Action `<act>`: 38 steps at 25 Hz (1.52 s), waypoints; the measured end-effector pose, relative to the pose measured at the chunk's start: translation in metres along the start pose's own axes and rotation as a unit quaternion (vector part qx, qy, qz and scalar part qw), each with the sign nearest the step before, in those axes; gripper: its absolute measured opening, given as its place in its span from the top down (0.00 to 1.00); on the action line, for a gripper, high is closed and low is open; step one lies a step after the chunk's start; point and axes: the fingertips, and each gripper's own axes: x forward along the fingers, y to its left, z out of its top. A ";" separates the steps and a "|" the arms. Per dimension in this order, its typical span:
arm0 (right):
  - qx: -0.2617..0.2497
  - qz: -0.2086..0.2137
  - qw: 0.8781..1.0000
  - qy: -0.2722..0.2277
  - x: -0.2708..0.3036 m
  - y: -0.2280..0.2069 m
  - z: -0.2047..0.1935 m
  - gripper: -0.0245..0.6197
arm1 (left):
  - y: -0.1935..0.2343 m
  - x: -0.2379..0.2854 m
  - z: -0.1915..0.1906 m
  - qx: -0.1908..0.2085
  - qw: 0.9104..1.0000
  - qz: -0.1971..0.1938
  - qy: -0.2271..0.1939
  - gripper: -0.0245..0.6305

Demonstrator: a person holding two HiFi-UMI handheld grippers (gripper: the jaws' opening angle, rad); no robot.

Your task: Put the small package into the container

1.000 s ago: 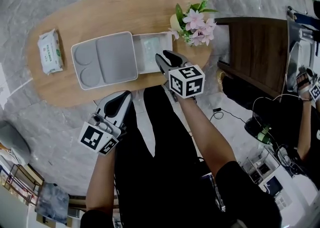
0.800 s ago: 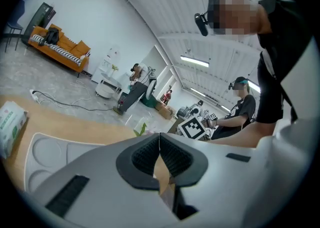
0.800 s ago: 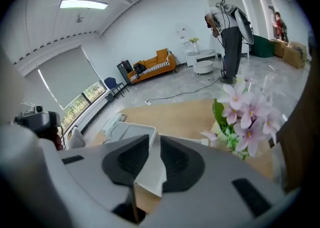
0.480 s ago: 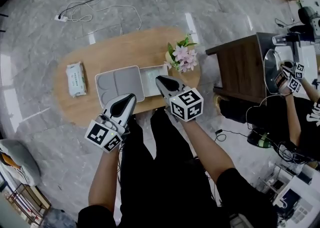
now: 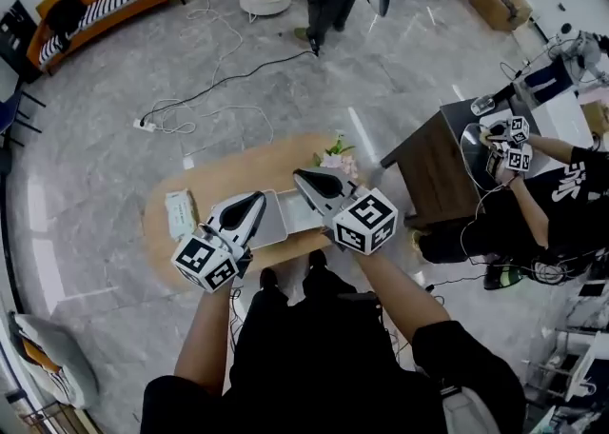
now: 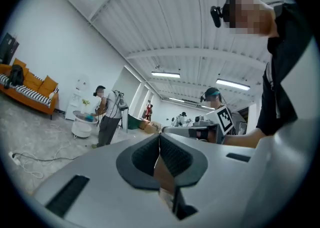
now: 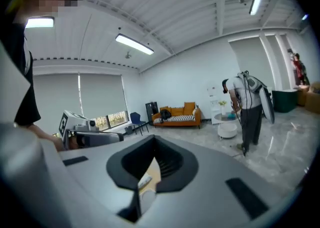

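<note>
Left tool (image 5: 258,199) and right tool (image 5: 299,176) clenched, empty, above bench (image 5: 219,185). Small package (image 5: 178,215) lies outside container (image 5: 283,215); pickup judged next, requiring descent.

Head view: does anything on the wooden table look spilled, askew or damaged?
Nothing stands out. The small package lies flat on the table, left of the container and apart from it. The flowers stand near the table's right end. No spill or damage shows.

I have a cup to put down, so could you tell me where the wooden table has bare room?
Bare wood runs along the table's far side, between the small package and the flowers. The near middle is crowded by the container.
</note>
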 end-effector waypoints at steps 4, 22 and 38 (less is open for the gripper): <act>-0.027 0.028 0.997 -0.072 -0.027 0.037 0.062 0.94 | -0.023 -0.008 0.050 0.045 0.998 -0.028 -0.018 0.94; -0.080 0.022 0.978 -0.191 -0.181 0.145 0.108 0.95 | -0.110 -0.079 0.105 0.079 0.989 -0.122 -0.037 0.94; -0.042 0.065 0.981 -0.179 -0.325 0.206 0.018 0.95 | -0.275 -0.107 0.002 0.059 0.991 -0.123 0.000 0.94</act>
